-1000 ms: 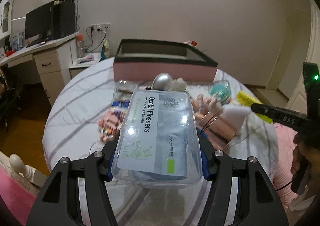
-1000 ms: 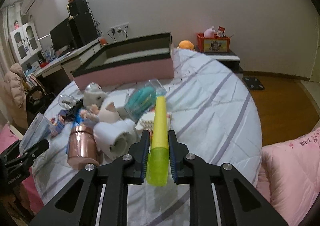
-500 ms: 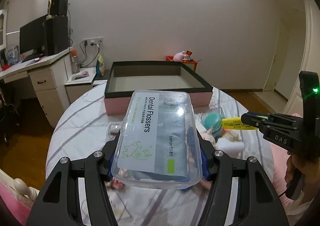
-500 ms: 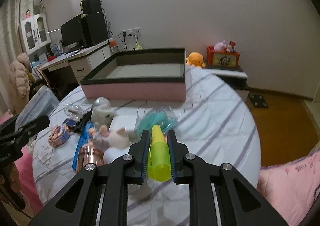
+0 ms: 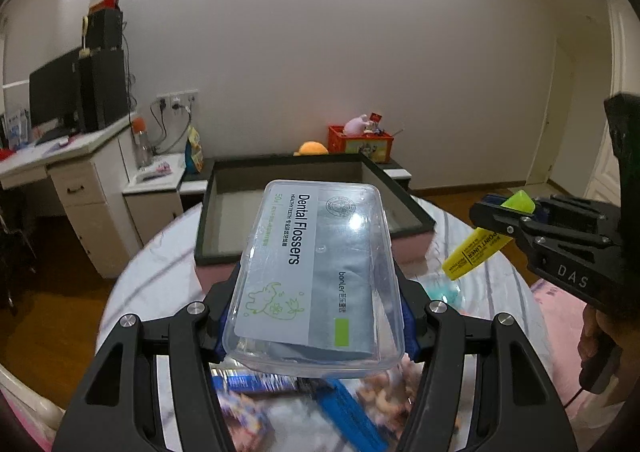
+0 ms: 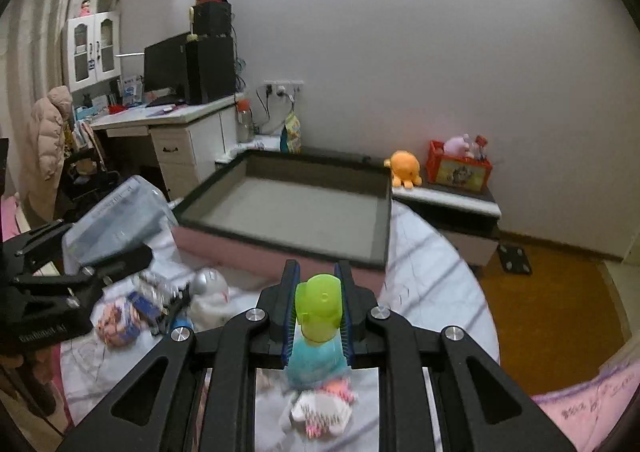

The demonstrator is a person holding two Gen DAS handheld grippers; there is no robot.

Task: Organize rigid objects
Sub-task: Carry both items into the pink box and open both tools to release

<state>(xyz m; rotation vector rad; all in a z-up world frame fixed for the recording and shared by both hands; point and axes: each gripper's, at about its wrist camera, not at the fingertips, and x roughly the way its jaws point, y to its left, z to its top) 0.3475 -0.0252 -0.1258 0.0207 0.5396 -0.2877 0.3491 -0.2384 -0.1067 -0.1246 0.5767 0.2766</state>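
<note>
Two things are held clear of the bed at this moment, one in each tool. The left gripper is pinched on the long sides of a clear plastic box labelled as dental flossers, which is carried lid-up in front of the tray. The right gripper is pressed together on a yellow highlighter, gripped near its green cap; in the left wrist view the highlighter is seen slanting down from the jaws, near the tray's right edge.

The pink tray with the dark rim sits at the far edge of the bed, and its grey floor is seen bare: nothing has been placed in it yet, as far as the pictures show. Both held things are judged to be bound for it, so the sorting appears to be at an early stage.

Much is left on the striped cover at the near edge: a silver ball, a small pink-and-white packet, a blue strip and a teal item under the right jaws, with other pieces too blurred to name.
</note>
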